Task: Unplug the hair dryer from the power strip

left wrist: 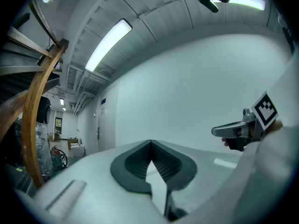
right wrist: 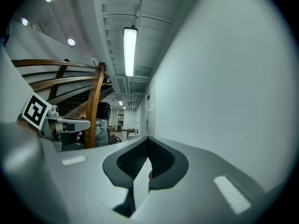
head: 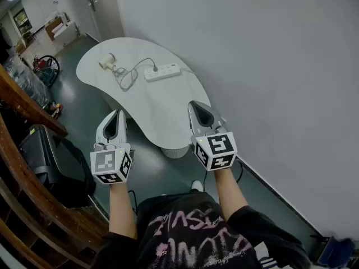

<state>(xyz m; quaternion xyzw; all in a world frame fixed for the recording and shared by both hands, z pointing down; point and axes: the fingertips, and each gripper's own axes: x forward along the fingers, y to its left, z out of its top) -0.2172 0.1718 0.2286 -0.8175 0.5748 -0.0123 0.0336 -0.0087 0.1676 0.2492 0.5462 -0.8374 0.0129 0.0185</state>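
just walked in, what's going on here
A person stands back from a white table, holding the left tongs and right tongs out in front, both shut and empty. On the table lie a hair dryer and a power strip, with the dryer's cord plugged into the strip. Neither tongs is near the plug, so unplugging hasn't started.
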